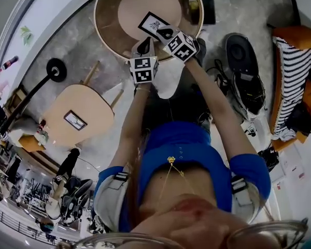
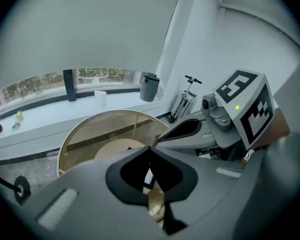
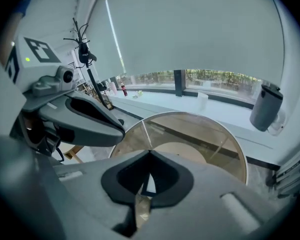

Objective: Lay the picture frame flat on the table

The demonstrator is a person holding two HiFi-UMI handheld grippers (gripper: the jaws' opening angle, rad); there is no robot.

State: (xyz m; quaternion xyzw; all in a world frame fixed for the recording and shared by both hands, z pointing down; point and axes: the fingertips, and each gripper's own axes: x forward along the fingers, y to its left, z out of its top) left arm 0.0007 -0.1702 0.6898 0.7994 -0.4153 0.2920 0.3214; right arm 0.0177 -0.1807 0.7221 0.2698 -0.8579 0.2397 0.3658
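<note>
— What could go wrong from here?

— A knock, I'd say. The picture frame (image 1: 153, 23) sits near the middle of the round table (image 1: 110, 35), and both tips crowd its 6 o'clock edge. A closed tip pushing in could skate it across the glass top, or topple it if it isn't fully down. From overhead I can't tell whether it lies quite flat.

— And the tongs?

— The left tongs (image 1: 144, 46) are fully closed, tips meeting, nothing pinched, just short of the frame at its 7 o'clock. The right tongs (image 1: 166, 33) are closed tight too, also empty, with the tip right at the frame's 5 o'clock corner.
</note>
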